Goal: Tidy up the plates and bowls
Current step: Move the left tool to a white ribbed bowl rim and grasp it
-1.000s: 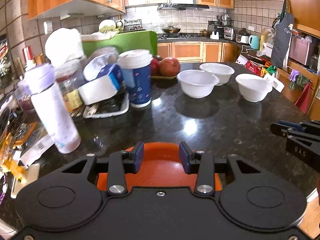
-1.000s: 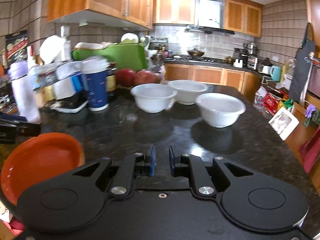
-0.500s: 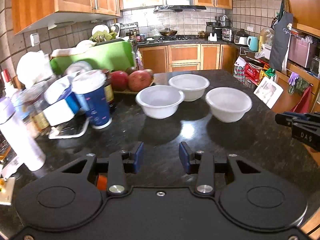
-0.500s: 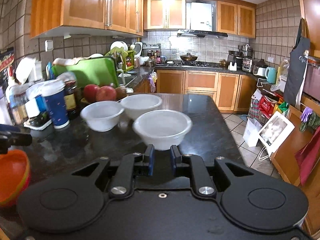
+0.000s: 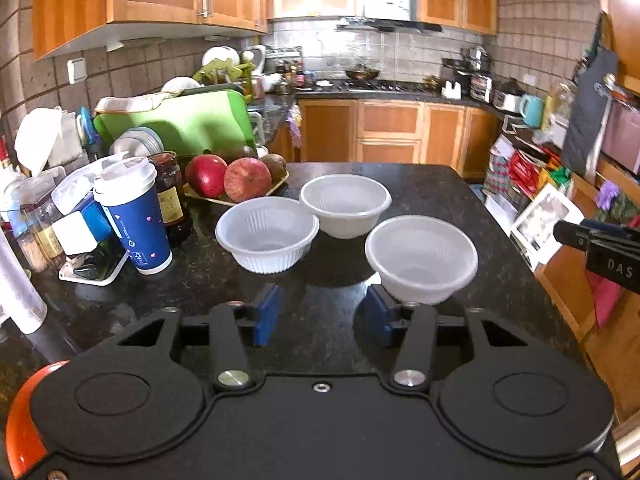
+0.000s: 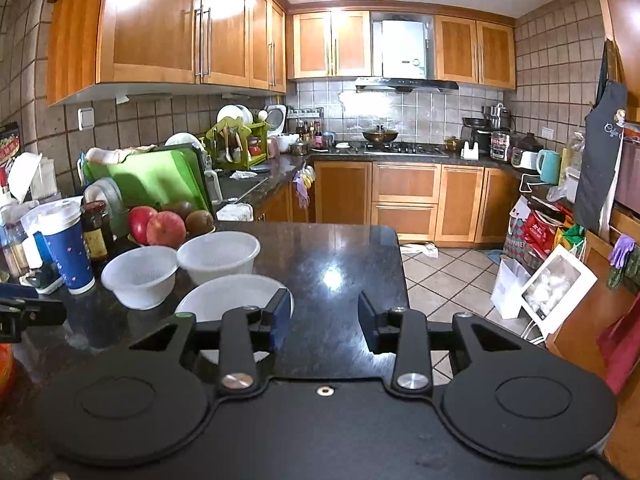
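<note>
Black granite counter (image 5: 328,332), three white bowls (image 5: 267,234) on it, blue cup (image 5: 134,216), fruit tray (image 5: 236,194)

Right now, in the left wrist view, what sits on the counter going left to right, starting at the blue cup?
Blue cup → dark jar → red apples → left white bowl → right white bowl.

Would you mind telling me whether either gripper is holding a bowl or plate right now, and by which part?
Nothing is held. The left gripper and right gripper both stand open over bare counter, their jaws having just widened; the nearest white bowl sits untouched.
</note>
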